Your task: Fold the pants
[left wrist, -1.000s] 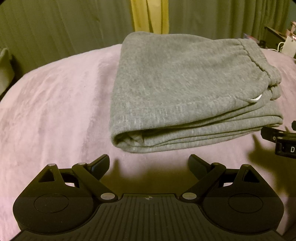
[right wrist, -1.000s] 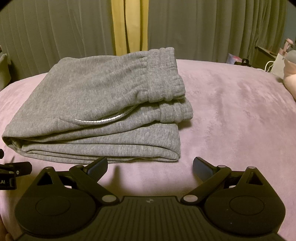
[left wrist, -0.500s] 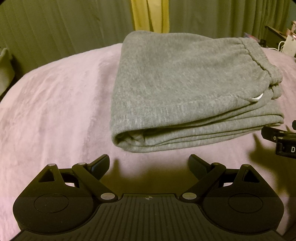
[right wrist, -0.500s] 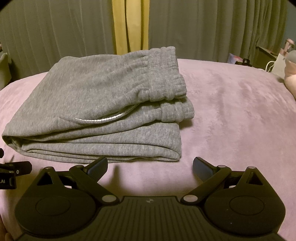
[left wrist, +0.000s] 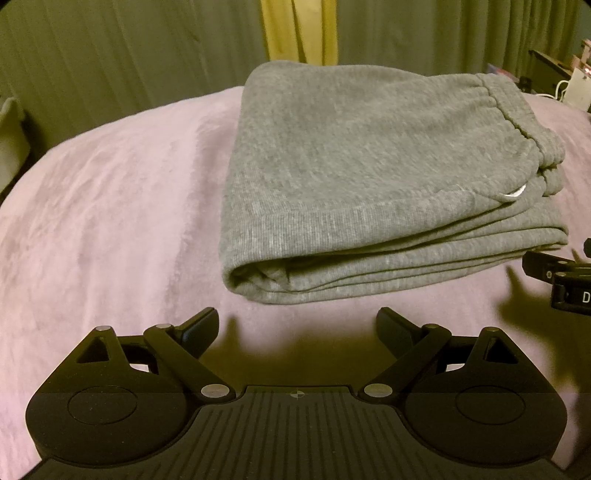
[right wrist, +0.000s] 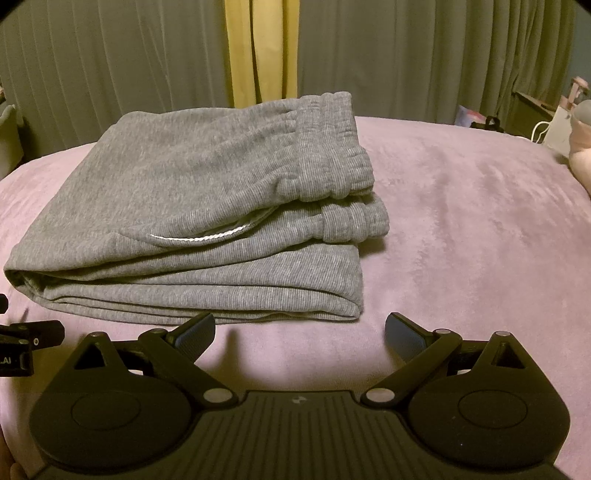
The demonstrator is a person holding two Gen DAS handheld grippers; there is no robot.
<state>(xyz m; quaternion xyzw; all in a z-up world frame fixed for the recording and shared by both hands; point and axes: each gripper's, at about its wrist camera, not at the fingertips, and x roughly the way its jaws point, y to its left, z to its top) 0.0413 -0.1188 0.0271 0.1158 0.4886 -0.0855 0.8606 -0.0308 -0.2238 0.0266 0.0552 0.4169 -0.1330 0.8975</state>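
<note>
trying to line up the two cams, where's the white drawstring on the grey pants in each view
Left wrist: white drawstring is a short tip at right, under the waistband.
Right wrist: a long curve left of centre.
Shared landmark: yellow curtain strip behind the pants.

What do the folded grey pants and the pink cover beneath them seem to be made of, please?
Grey pants: apparently a soft heathered jersey or fleece knit, matte, with fine ribbing and a gathered elastic waistband. Pink cover: likely plush velour or fleece; its short nap shows faint sheen and brush marks.
</note>
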